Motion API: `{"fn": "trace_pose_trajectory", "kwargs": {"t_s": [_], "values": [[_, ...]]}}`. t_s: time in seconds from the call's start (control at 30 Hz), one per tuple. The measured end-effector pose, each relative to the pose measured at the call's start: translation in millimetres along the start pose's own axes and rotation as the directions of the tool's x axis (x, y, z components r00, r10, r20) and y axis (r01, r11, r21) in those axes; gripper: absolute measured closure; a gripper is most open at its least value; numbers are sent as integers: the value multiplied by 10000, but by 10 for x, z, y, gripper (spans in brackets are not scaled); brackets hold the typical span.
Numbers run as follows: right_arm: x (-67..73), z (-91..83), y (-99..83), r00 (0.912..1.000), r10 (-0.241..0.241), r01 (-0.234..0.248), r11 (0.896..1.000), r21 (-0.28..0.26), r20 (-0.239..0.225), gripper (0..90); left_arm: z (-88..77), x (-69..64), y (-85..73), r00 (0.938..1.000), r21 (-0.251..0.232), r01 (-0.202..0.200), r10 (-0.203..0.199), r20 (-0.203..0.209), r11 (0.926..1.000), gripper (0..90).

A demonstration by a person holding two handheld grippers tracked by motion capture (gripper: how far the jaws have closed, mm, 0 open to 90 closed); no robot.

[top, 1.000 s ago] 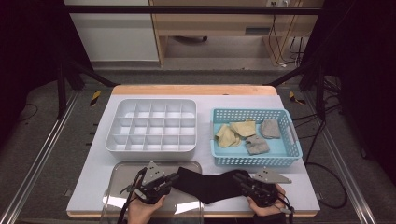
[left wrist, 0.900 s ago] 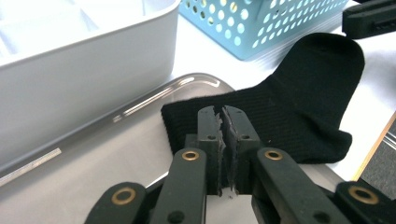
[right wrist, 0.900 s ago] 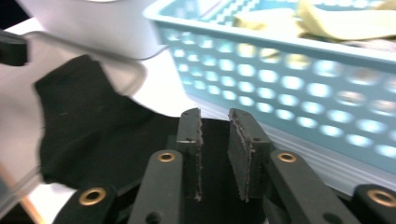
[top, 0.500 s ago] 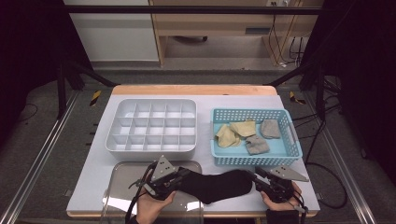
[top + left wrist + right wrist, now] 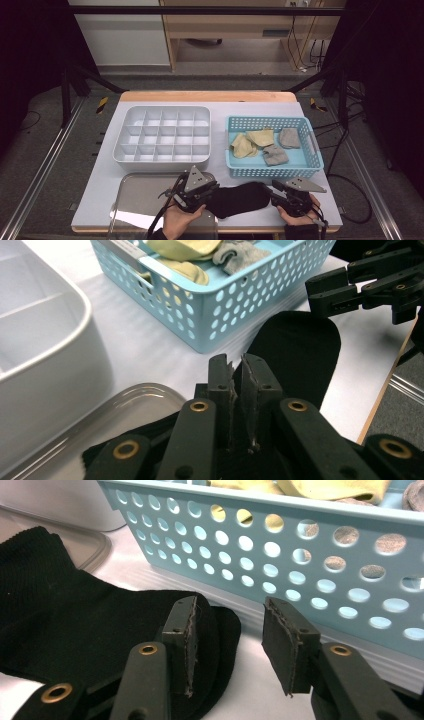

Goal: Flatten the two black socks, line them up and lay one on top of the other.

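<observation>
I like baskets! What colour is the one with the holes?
The basket is light blue, with rows of round holes in its wall. The right gripper view shows it best.

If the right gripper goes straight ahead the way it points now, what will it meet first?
Most likely the blue basket: its perforated wall stands just beyond the open right gripper. The black sock lies beside it, though depth is uncertain.

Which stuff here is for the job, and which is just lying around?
In the job:
black sock
left gripper, shut on the sock
right gripper, jaws just opened, letting the sock go

Lying about:
white divider box
blue basket of socks
clear tray
</observation>
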State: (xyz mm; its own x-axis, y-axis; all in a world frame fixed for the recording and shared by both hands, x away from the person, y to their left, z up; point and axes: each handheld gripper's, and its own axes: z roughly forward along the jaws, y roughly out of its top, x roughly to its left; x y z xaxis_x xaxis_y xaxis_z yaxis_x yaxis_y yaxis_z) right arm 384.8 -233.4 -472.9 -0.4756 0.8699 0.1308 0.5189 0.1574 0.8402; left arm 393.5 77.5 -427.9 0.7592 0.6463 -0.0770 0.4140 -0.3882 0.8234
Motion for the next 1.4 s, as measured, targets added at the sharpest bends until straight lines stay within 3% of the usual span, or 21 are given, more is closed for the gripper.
{"fn": "trace_pose_trajectory", "kwargs": {"t_s": [0.1,0.2,0.47,0.63,0.87,1.07,1.23,1.4], "values": [[-3,7,-8,10000,-9,9,10000,32,-33,571,88,-41,-9,9999,201,-36,33,135,9998,816],[0,19,-17,10000,-48,49,9999,109,-55,569,180,-83,-25,9994,356,-325,322,104,9988,802],[37,69,-30,9997,-117,126,9992,373,-227,565,326,-145,-57,9990,931,-262,228,373,9953,882],[41,99,-51,9996,-120,135,9980,625,-240,576,420,-141,-106,9988,1368,-245,183,459,9903,888],[35,94,-105,9997,-74,93,9957,917,-215,603,467,-118,-199,9979,1582,-138,36,645,9873,888],[83,106,-133,9998,-147,161,9930,1169,-129,690,493,-120,-208,9982,1667,-224,126,592,9858,889],[108,109,-133,9998,-155,169,9923,1225,-125,820,513,-122,-220,9984,1737,-260,169,535,9845,889],[96,86,-108,9998,-5,25,9939,1100,-181,844,534,-125,-243,9983,1773,-288,192,554,9837,889]]}}
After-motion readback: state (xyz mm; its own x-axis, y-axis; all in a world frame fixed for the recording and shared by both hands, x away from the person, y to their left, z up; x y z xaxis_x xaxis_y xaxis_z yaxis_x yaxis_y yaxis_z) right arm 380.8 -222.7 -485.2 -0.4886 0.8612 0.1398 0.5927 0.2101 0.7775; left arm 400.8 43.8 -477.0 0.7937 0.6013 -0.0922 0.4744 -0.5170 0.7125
